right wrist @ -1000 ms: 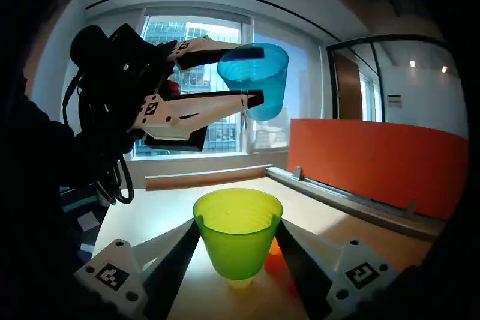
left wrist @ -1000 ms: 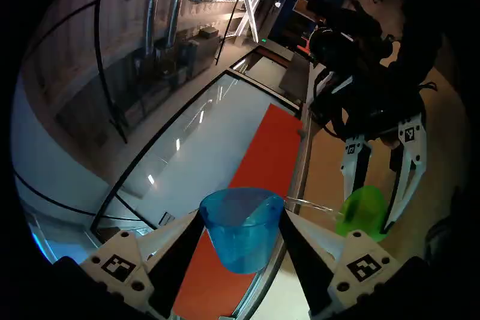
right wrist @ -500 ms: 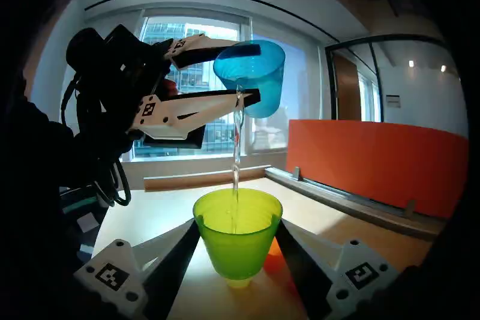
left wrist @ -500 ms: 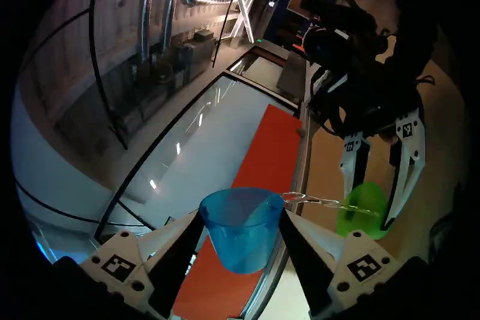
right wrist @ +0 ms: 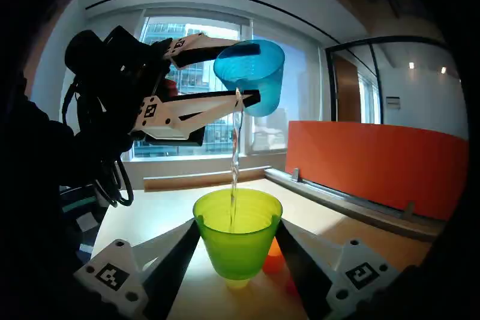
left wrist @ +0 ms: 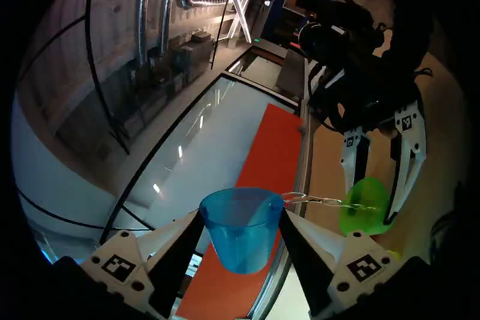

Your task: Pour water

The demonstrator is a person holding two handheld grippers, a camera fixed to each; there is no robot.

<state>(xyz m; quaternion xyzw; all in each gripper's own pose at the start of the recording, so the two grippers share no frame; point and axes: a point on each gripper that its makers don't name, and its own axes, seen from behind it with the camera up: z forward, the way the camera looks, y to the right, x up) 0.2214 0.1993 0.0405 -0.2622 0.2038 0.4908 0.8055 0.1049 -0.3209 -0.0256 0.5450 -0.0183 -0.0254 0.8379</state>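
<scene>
Two cups, one stream between them. Left claw (left wrist: pixel 241 218) closed on the blue cup (left wrist: pixel 242 233), one finger pressed to each side of the cup wall just below the rim. In the right gripper view that claw hangs high at upper left, in front of the window (right wrist: pixel 192 128), with the blue cup tipped over so its mouth faces down and toward the camera. A thin, twisting stream of water (right wrist: pixel 234 152) falls from the low edge of the rim straight into the green cup (right wrist: pixel 238 242). Right claw (right wrist: pixel 237 224) closed on the green cup, fingers against both sides of its upper wall; the cup is upright, mouth open to the stream, and directly under the blue cup. The green cup's foot is at or just above the pale table (right wrist: pixel 150 212); cannot tell whether it rests there. A small orange thing (right wrist: pixel 273 260) sits just behind the foot, on the right; too hidden to identify. Water level inside the green cup cannot be read. An orange partition (right wrist: pixel 384 158) runs along the table's far right edge. Dark cables and a dark sleeve (right wrist: pixel 36 158) trail from the left claw's body.
</scene>
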